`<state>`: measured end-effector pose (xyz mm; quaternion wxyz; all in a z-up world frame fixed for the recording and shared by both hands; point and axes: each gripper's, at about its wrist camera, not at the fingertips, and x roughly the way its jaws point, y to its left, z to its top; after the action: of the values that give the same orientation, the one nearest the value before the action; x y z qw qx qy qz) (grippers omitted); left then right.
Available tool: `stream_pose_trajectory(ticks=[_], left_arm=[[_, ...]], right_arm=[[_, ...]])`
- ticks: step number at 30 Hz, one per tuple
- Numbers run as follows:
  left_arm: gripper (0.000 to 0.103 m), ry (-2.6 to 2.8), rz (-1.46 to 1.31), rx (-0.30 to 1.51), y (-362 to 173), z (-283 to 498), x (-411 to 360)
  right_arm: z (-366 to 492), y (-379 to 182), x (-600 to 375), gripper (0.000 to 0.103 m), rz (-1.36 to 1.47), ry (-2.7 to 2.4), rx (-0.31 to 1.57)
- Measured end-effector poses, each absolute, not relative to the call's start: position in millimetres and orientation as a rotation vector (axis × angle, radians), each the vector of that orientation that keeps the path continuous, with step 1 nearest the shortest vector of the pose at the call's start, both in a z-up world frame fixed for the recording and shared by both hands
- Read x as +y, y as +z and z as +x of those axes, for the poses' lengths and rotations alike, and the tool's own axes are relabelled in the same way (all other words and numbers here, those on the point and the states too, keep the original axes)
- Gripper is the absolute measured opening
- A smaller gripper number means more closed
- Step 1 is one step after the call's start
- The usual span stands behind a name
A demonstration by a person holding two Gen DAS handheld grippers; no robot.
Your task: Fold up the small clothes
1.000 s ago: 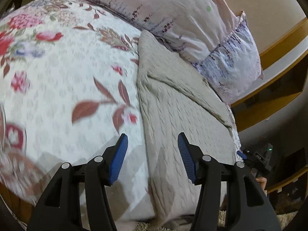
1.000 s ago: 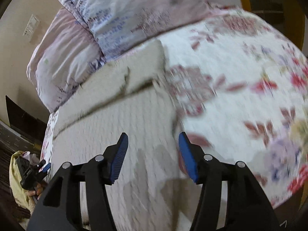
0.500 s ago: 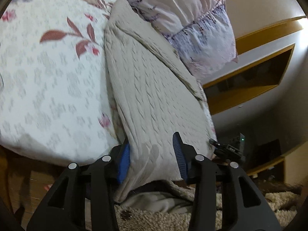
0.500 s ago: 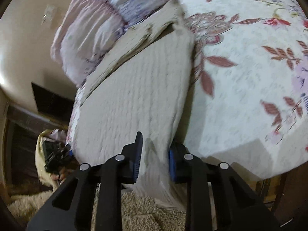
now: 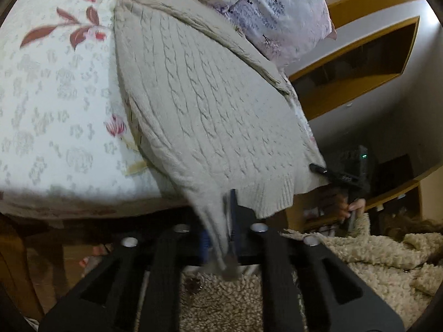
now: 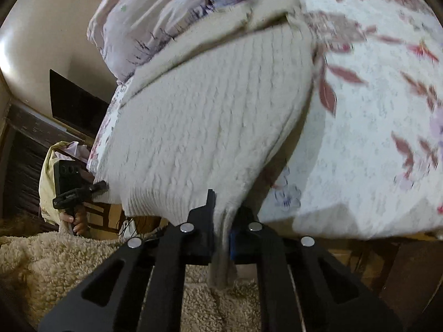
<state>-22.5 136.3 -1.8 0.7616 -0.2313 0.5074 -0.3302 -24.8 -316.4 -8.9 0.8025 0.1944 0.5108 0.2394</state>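
left gripper (image 5: 221, 229) clamped on sweater (image 5: 210, 102) hem corner | right gripper (image 6: 221, 229) pinching opposite hem corner | sweater stretches ahead of both across bed (image 5: 55, 110) | likely grip for folding hem toward pillows (image 5: 277, 5)

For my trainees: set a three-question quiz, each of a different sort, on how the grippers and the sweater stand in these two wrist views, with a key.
1. True or false: the left gripper is shut on the hem of the knit sweater.
2. Multiple choice: the right gripper grips the sweater at A) the collar, B) a hem corner hanging over the bed's edge, C) a sleeve cuff up by the pillows.
3. Fill in: the far end of the sweater lies against the ____ at the head of the floral bedspread.

Key: 1 true; 2 B; 3 pillows.
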Motion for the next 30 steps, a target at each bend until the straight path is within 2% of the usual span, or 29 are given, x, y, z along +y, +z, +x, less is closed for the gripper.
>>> stream_pose_trajectory(ticks=[10,19,30], left_arm=[[0.006,-0.608,-0.446,0.911,40,0,153],[0.005,-0.499,-0.400,0.810,75,52,160],[0.005,-0.447,-0.384,0.711,114,143,150]], right_arm=[[-15,57,-319,0.007,0.328,0.469,0.709],[12,70,-325,0.007,0.329,0.381,0.564],[78,93,-322,0.007,0.374,0.327,0.481]])
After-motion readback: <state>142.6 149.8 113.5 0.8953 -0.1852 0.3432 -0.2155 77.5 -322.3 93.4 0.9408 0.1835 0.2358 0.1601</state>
